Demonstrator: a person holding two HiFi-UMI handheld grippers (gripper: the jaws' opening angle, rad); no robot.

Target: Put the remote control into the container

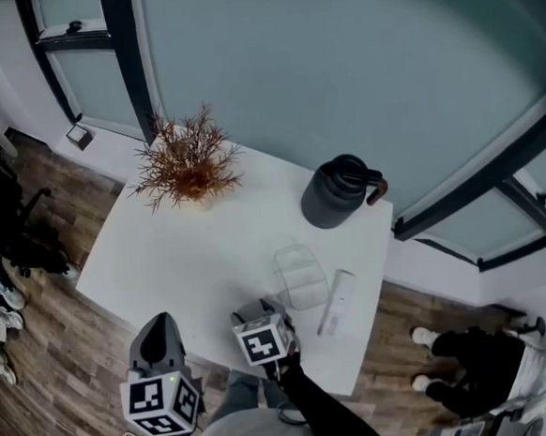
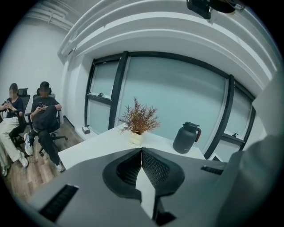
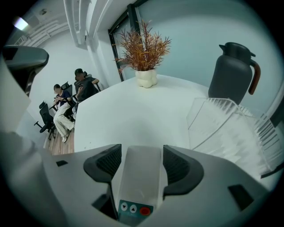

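Table point(image 1: 210, 255) room favours the task: the plant point(image 1: 187, 163) and dark jug point(image 1: 337, 193) stand well behind the clear container point(image 1: 301, 276), which sits open-topped near the front edge, apparently for easy reach. Farther left of the container, the left gripper point(image 2: 142, 153) is clenched on nothing, likely idle. Just left of the container, the right gripper point(image 3: 142, 150) has its jaws spread wide astride the remote control point(image 3: 138, 177). The pads flank its long sides without visibly pressing, seemingly lined up for a lengthwise grasp. A similar white bar point(image 1: 336, 303) lies just right of the container.
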